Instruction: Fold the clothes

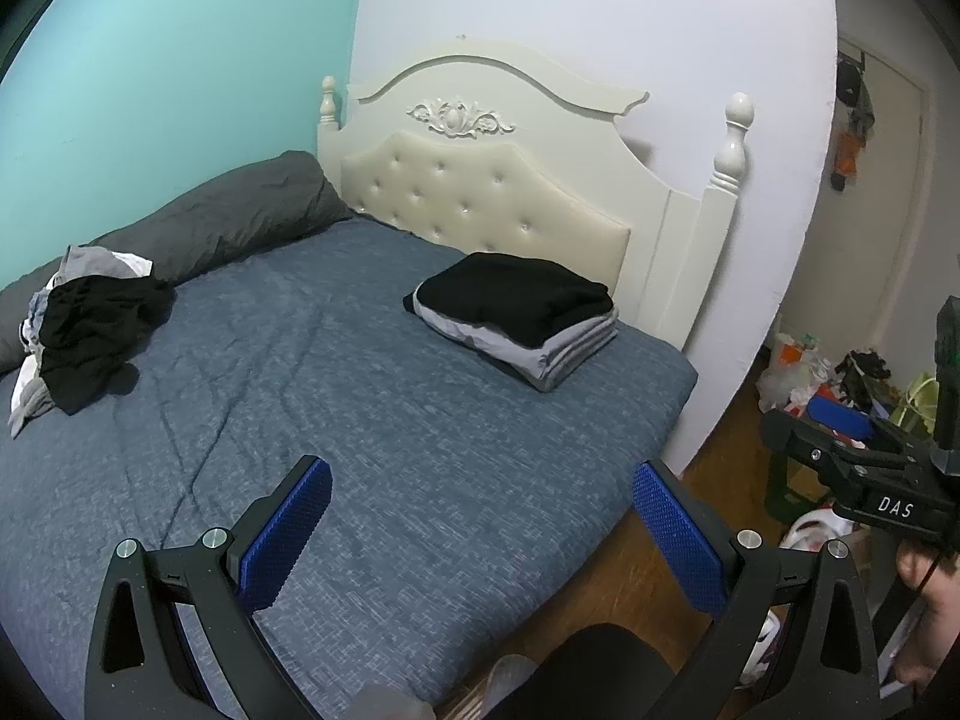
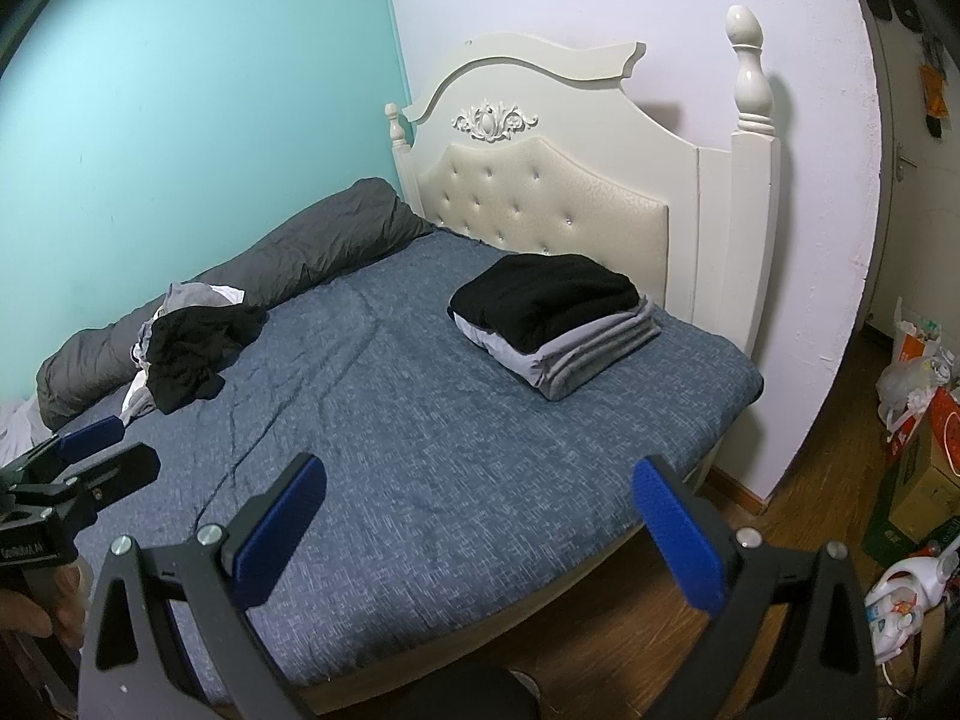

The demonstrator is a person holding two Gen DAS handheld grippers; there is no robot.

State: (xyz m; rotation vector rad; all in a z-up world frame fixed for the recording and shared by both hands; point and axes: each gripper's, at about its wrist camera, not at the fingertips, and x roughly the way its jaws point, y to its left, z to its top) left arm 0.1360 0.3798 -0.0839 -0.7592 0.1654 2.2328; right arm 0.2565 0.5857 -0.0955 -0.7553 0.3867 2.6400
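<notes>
Roughly midway through, judging by the bed [image 1: 372, 420]. Neat stack [image 1: 519, 315] of folded stuff sitting at the headboard end, near the right edge of the mattress: black piece on top, several grey layers under it, edges squared up pretty well. So that part looks done.

Still to do: a messy pile [image 1: 84, 330] at the far left edge, up against the grey pillow [image 1: 228, 222] along the teal wall. Black garment on top, grey and white bits poking out beneath. Can't tell how many pieces are in there, at least three going by the colours. Nothing spread out flat in the middle of the bed, so no fold in progress right now.

Left gripper [image 1: 483, 507] spread wide, nothing between the blue pads, hovering over the foot end of the bed. Right gripper [image 2: 480, 507] same deal, wide apart and empty, out over the near right corner where the mattress meets the wood floor. Both well away from the pile.

Next move probably a reach across to the left edge to pull the black garment off the top and drag it to the open middle. Loose floppy fabric, so likely to snag the pieces under it on the way.
</notes>
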